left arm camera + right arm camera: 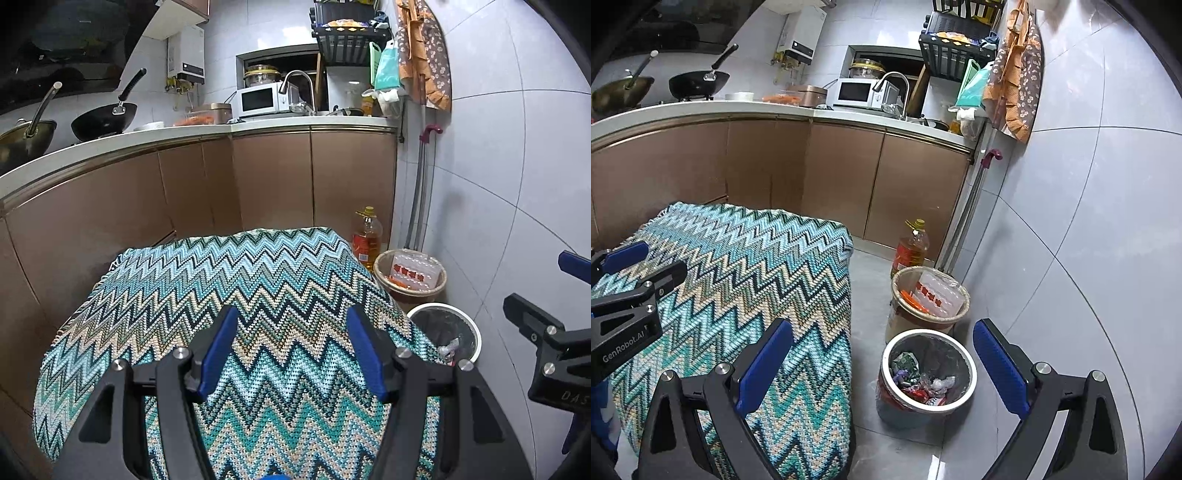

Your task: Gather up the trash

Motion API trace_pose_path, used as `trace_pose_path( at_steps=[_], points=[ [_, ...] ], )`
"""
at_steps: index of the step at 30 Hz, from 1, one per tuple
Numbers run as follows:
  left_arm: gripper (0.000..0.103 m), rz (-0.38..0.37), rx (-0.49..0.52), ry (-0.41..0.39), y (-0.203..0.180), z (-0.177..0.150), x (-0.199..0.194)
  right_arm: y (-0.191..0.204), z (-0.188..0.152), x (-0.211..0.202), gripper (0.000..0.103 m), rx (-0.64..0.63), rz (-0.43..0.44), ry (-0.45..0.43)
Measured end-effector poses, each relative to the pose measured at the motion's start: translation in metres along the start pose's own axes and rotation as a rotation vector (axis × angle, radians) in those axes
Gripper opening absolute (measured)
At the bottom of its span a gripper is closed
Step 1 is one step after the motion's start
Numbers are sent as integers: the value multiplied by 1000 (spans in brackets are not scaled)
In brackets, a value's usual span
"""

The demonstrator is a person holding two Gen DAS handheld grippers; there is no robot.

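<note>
While angled downward, left claw (291,354) spread over zigzag cloth (221,280); right claw (882,369) spread, apparently empty, above white-rimmed bin (971,373).

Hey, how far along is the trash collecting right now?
Done: wrappers already lie in the white-rimmed bin on the floor, and the zigzag cloth shows no litter. In hand: nothing; the left gripper and right gripper both have open, empty jaws. Left: no loose trash is visible; anything outside these views can't be judged.

Left gripper (291,354): fingers spread wide, nothing between them, angled downward.
Right gripper (882,369): fingers spread wide, nothing held, angled downward, beside the left.
</note>
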State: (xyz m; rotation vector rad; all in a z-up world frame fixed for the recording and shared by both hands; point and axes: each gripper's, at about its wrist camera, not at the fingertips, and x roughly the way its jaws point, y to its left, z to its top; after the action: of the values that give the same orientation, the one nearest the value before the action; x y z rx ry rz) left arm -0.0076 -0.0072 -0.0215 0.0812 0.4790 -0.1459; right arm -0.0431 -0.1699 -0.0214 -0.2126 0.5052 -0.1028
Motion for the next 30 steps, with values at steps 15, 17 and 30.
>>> trace_pose_path(
  at_steps=[15,17,30],
  points=[
    [59,-16,3,-34,-7,3,-26,-28,-2,-26,100,97,-5,-55],
    [59,-17,5,-36,-8,4,-28,-32,-3,-27,100,105,-8,-62],
    [59,4,24,-20,-12,11,-14,-37,-2,-12,102,134,18,-45]
  ],
)
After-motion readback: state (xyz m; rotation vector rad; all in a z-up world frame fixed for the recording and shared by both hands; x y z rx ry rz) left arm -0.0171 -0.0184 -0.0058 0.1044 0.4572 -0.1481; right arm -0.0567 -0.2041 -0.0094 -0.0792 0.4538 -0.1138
